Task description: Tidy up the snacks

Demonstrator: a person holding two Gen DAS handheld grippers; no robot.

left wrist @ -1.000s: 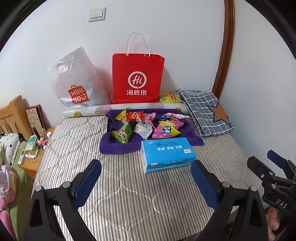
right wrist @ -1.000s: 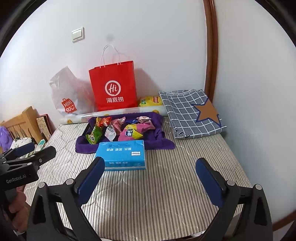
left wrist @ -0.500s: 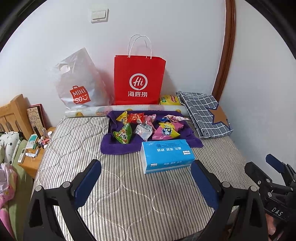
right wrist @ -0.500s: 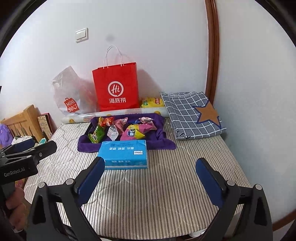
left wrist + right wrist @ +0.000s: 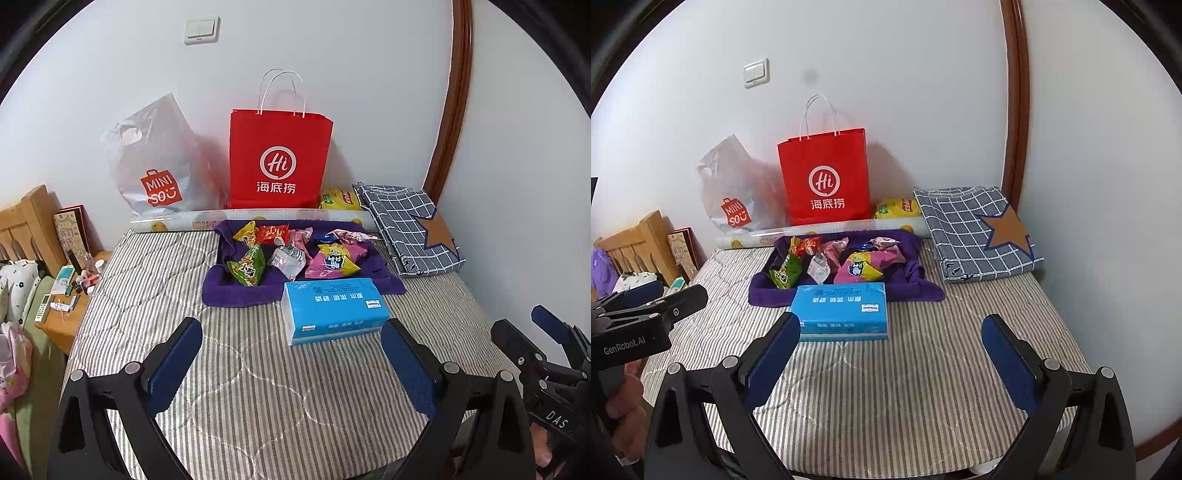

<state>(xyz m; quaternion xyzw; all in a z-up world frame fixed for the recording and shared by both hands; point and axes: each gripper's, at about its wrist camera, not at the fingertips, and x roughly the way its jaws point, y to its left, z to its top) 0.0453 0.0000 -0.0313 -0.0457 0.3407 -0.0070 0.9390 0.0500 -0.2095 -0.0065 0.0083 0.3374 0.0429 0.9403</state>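
Holding both tools over the near end of the striped mattress [image 5: 155, 280], I have my left gripper [image 5: 291, 354] spread wide with nothing between its blue pads, and my right gripper [image 5: 890, 350] spread just as wide and equally bare. Neither touches anything.

Just beyond my fingers lies the blue tissue box [image 5: 334, 308], flat on the mattress. Directly behind the tissue box, touching its far edge, is the purple cloth [image 5: 225, 291], and the snacks [image 5: 295, 251] lie heaped on it: a green packet [image 5: 247, 267] at the left, a pink and yellow one [image 5: 334, 260] at the right, a red one [image 5: 272, 234] further back.

Behind the cloth a printed roll [image 5: 243, 218] lies across the mattress by the white wall [image 5: 332, 55]. Behind that roll a red paper bag [image 5: 279, 162] stands upright against the wall, a grey plastic Miniso bag [image 5: 155, 162] to its left and a yellow packet [image 5: 338, 199] to its right. Right of the cloth lies a folded checked blanket [image 5: 410, 229] with a brown star, beside a dark wooden door frame [image 5: 452, 110]. Left of the mattress stand a cluttered wooden nightstand [image 5: 59, 325] and a wooden headboard [image 5: 26, 229]. A light switch [image 5: 201, 29] sits high on the wall.
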